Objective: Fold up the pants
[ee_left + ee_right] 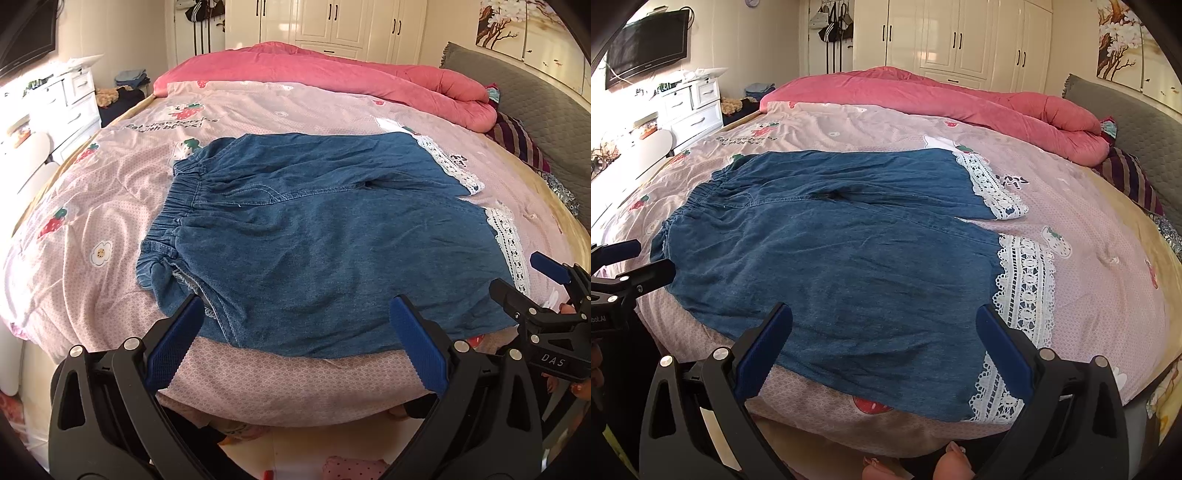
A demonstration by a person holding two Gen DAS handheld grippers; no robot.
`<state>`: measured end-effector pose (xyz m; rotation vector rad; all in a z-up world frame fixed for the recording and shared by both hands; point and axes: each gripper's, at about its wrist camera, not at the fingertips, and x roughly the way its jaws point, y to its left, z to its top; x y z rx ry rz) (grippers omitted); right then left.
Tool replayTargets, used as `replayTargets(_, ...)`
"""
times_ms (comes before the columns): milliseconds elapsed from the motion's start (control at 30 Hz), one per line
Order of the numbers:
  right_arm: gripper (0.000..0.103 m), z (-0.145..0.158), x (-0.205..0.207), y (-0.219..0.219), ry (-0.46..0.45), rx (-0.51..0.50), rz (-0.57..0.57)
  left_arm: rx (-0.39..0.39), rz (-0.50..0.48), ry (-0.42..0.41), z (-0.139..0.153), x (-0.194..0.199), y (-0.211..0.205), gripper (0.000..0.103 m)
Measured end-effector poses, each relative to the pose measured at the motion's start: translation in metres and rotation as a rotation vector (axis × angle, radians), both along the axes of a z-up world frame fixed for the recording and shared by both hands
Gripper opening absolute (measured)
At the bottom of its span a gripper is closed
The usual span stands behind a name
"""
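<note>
The denim pants [314,236] lie spread flat near the bed's [92,206] front edge. Left claw [295,339] and right claw [882,347] hover spread apart, empty. Best to pinch waistband and lace hem corners together, lifting evenly.

Denim pants [314,229] — flat, unfolded, lace-hemmed
</note>
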<state>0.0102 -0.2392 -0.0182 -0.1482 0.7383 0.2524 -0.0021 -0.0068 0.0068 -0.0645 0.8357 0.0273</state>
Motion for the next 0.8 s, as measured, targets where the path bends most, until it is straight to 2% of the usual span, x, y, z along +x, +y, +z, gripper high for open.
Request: replayTargets(800, 0.099, -0.0008, -0.0003, 0.0035, -0.002, 0.001, 0.010, 0.002, 0.000, -0.004, -0.0004, 0.0002, -0.0026, 0.095)
